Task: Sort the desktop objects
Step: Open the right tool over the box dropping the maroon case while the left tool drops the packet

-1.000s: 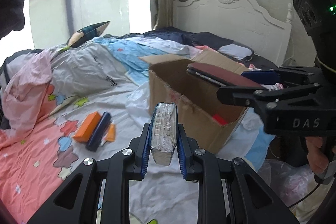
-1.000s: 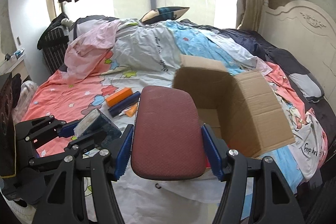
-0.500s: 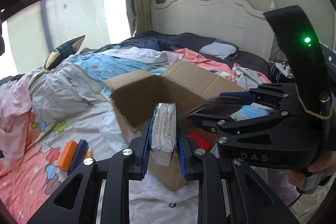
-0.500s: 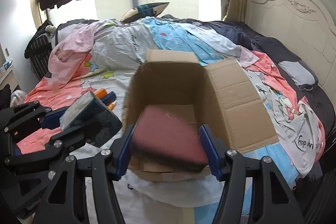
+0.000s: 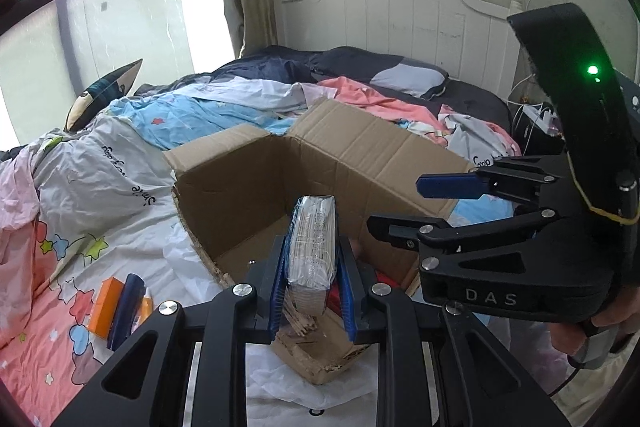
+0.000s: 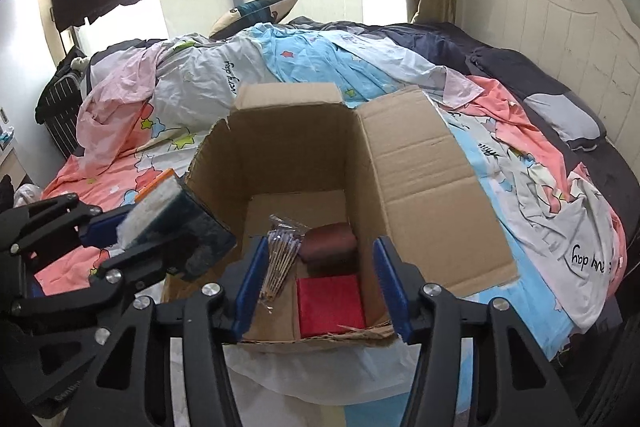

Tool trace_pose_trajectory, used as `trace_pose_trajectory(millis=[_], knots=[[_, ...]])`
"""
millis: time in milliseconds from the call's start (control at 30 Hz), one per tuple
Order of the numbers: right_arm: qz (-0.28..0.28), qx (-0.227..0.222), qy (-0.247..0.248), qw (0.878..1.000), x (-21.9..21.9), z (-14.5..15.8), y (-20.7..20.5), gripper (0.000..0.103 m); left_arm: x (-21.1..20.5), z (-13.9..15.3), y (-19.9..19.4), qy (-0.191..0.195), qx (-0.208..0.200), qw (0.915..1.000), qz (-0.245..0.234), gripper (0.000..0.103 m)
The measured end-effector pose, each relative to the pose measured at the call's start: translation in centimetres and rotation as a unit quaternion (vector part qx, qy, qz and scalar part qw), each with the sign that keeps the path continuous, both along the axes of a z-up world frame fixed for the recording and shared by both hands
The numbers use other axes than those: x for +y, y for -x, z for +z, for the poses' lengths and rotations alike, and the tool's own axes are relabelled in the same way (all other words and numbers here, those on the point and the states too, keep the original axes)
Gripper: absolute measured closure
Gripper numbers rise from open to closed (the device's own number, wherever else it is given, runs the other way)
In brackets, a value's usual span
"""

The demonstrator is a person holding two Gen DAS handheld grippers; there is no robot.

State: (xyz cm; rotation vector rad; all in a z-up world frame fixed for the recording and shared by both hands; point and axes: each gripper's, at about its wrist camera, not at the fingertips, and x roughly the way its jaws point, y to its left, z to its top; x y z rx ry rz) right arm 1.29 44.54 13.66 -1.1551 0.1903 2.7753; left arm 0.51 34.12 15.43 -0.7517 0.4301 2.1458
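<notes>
- A bed (image 6: 520,155) heaped with star-print bedding fills both views, with a white carved headboard (image 5: 384,7) at its far end.
- An open cardboard box (image 6: 420,167) stands on the bedding, flaps up; its near rim is torn.
- The right gripper (image 6: 322,285) hangs over the box's near edge, its blue-padded jaws spread wide with nothing between them. In the left wrist view it shows from the side (image 5: 394,203), held by a hand (image 5: 600,323) at the lower right.
- The left gripper (image 5: 313,279) is just above the box's near left corner, its jaws pinching a plastic-wrapped book (image 5: 312,247) upright by its covers. From the right wrist view the book (image 6: 176,223) tilts beside the box's left wall, outside it.
- On the box floor lies a maroon case (image 6: 328,247) towards the back right.
- A flat red square item (image 6: 330,303) lies just in front of the case.
- A clear packet of thin brushes (image 6: 280,259) lies left of both.
- Left of the box, on the bedding, an orange box (image 5: 105,305), a dark blue tube (image 5: 126,307) and a small orange tube (image 5: 144,307) lie side by side.
</notes>
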Motion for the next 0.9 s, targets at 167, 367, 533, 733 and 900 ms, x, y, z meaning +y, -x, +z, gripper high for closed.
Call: trace_pose_trajectory(millis=[167,367,533,733,900], knots=[[-0.019,0.0,-0.021,1.0,0.3,-0.2,0.1,0.026,0.4,-0.6,0.4,0.004,-0.003,1.0,-0.003,0.08],[-0.043,0.0,-0.033,0.999,1.2,-0.3,0.4,0.022,0.3,-0.9,1.3,-0.007,-0.018,0.9998,0.007,0.053],[-0.046,0.0,-0.028,0.999,1.7,-0.5,0.6,0.022,-0.1,-0.9,1.8,-0.007,-0.015,0.9995,0.025,0.036],[-0.042,-0.004,-0.029,0.999,1.4,-1.0,0.9,0.022,-0.6,-1.1,2.2,-0.002,-0.015,0.9988,0.048,0.014],[-0.037,-0.008,-0.031,0.999,0.9,-1.4,1.2,0.022,-2.2,-1.1,2.3,-0.009,0.008,0.9972,0.073,0.0]])
